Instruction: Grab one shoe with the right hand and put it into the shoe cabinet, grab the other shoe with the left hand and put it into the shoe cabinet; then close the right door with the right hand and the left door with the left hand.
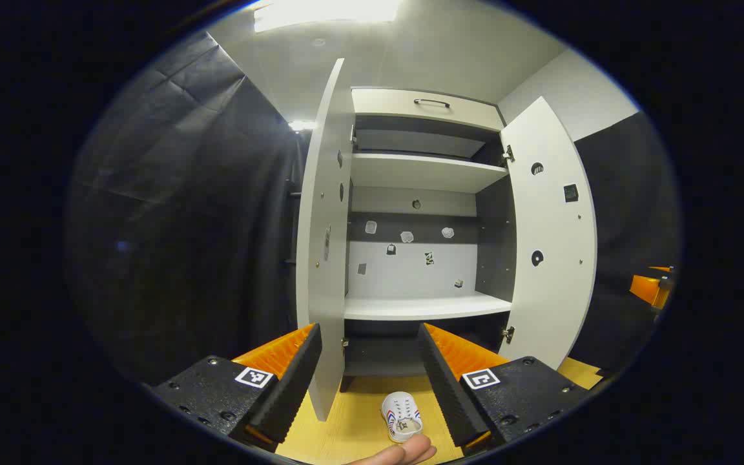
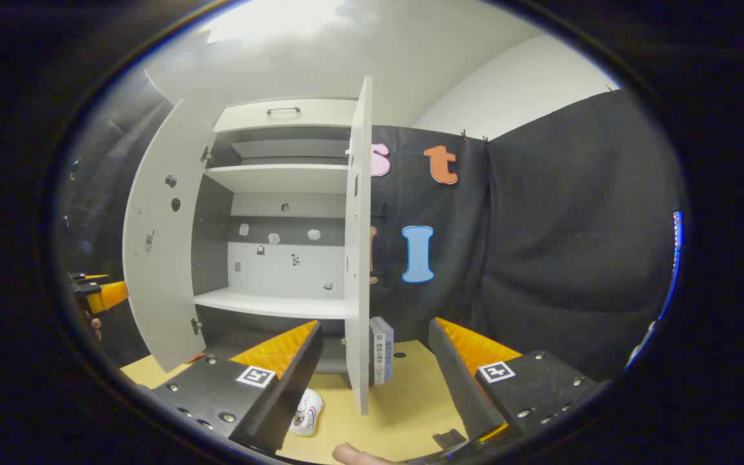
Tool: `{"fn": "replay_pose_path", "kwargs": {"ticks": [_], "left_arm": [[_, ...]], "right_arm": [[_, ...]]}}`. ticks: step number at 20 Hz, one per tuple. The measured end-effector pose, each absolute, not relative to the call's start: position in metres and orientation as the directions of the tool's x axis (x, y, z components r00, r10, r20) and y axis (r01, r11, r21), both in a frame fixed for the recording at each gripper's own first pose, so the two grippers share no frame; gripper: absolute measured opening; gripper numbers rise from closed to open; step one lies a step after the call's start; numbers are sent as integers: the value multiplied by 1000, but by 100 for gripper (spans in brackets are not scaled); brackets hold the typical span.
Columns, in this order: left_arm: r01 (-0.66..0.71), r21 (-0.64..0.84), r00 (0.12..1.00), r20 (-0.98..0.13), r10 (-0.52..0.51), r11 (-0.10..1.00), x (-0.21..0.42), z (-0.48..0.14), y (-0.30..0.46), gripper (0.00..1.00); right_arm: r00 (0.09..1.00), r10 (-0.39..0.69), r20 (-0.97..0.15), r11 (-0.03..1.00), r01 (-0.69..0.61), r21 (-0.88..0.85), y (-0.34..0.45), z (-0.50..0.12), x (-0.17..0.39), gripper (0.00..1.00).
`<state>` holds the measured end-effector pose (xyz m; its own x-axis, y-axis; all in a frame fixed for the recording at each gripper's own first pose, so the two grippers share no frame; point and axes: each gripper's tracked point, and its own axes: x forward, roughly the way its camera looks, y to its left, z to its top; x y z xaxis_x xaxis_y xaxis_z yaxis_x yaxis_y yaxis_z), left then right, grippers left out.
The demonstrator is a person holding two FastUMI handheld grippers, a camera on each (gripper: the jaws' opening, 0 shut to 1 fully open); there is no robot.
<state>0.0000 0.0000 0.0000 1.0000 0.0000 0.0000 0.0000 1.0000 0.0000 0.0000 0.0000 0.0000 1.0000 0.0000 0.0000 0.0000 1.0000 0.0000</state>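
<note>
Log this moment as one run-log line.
left gripper: open | right gripper: open | shoe: on floor | cabinet doors: open

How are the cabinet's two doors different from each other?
In the left gripper view, the left door shows mostly its thin edge, while the right door shows its broad inner face. The right door carries a small dark square tag and dark round holes; the left door's marks are small and seen slantwise. Both are pale, tall, and swung open from the shoe cabinet.
</note>
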Motion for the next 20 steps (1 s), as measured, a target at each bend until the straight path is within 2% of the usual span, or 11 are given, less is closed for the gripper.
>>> {"fn": "replay_pose_path", "kwargs": {"ticks": [1,7,8,9,18,19,20], "left_arm": [[9,11,1000,-4,-9,1000,0,-3,-4,91],[47,16,999,-9,-47,999,0,-4,-20,91],[48,16,999,-6,-48,999,0,-4,-21,86],[49,17,999,-3,-49,999,0,-3,-21,91],[15,36,999,41,-17,999,4,15,-17,91],[15,41,999,42,-17,999,4,16,-17,86],[16,39,999,42,-17,999,3,15,-17,91]], "right_arm": [[1000,3,-6,1000,-3,-2,0,-3,1,98],[1000,-7,5,1000,6,15,-5,-6,0,98],[1000,-6,8,1000,5,29,-5,-4,-1,98],[1000,-1,12,999,0,42,-5,-3,-2,98],[998,25,62,995,-31,96,4,17,-10,98],[997,38,69,995,-45,89,6,17,-10,98],[994,81,75,993,-87,74,17,17,-11,98]]}}
